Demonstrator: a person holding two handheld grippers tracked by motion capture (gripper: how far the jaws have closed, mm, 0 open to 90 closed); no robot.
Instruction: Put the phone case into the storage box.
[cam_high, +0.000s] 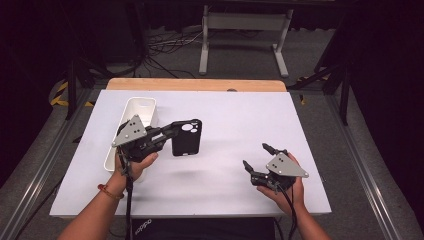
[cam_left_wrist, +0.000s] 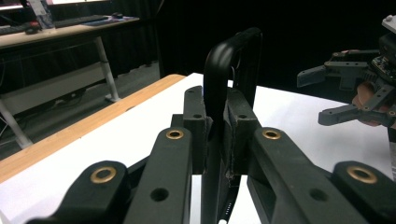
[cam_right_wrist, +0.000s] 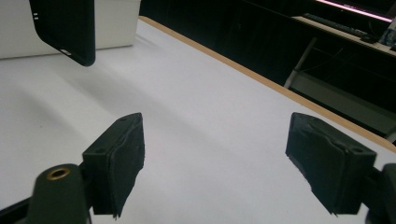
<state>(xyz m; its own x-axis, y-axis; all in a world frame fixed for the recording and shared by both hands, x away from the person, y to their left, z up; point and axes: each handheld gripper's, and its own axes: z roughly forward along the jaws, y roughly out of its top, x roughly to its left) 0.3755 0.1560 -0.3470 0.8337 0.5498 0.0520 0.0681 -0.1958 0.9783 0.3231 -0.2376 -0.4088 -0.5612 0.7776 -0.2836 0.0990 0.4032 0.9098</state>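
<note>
A black phone case (cam_high: 187, 137) hangs above the white table, with my left gripper (cam_high: 170, 131) shut on its left edge. In the left gripper view the case (cam_left_wrist: 231, 60) stands on edge, pinched between the two black jaws. Toward the table's near right corner my right gripper (cam_high: 255, 156) is held low over the table, open, nothing between its fingers. In the right gripper view its wide-apart pads (cam_right_wrist: 123, 154) frame bare white table, and the case (cam_right_wrist: 65, 28) hangs at the upper left. The left gripper view shows the right gripper (cam_left_wrist: 348, 91) at the right.
A long white bin (cam_high: 131, 131) lies on the table's left side, partly under my left hand. The white table cover (cam_high: 225, 120) ends at a wooden strip (cam_high: 195, 84) along the far edge. Beyond it are a desk frame (cam_high: 245, 35) and floor cables.
</note>
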